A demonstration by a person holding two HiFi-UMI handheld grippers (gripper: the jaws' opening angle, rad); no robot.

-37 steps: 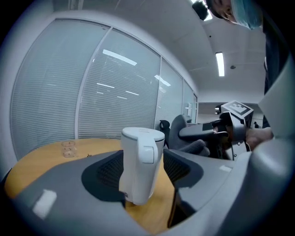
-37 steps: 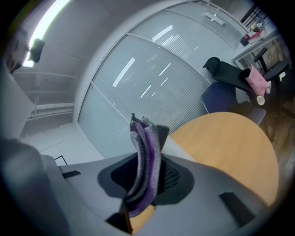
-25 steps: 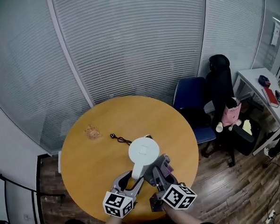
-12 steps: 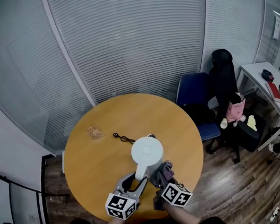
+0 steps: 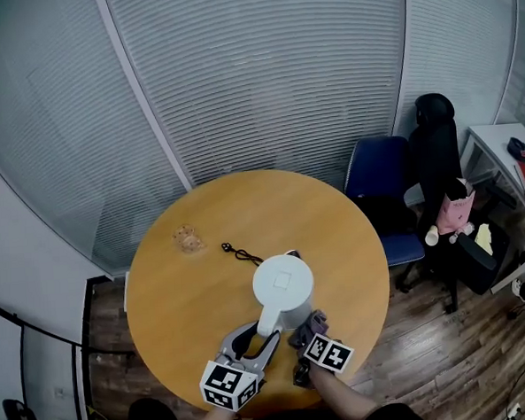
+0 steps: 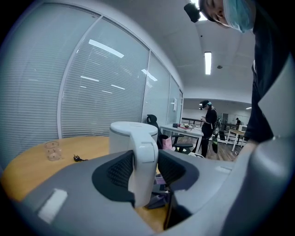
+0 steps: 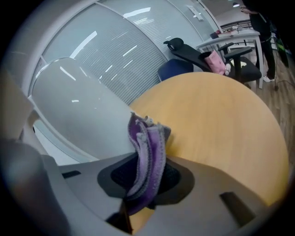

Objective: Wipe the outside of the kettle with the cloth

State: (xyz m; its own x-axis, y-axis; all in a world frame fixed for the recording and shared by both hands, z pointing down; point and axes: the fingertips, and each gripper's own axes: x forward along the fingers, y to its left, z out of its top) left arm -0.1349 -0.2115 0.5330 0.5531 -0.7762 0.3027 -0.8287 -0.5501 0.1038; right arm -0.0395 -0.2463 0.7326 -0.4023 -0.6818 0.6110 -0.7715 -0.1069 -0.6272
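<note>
Head view: right claw [image 5: 309,331] lower now

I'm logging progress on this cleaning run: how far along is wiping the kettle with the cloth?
Set up: the left gripper clamps the kettle's handle, steadying the kettle on the table, and the right gripper is shut on the purple cloth. In hand: the cloth sits right beside the kettle's wall; contact is unclear. Left: the wiping, since nothing shows which parts are already wiped.
</note>
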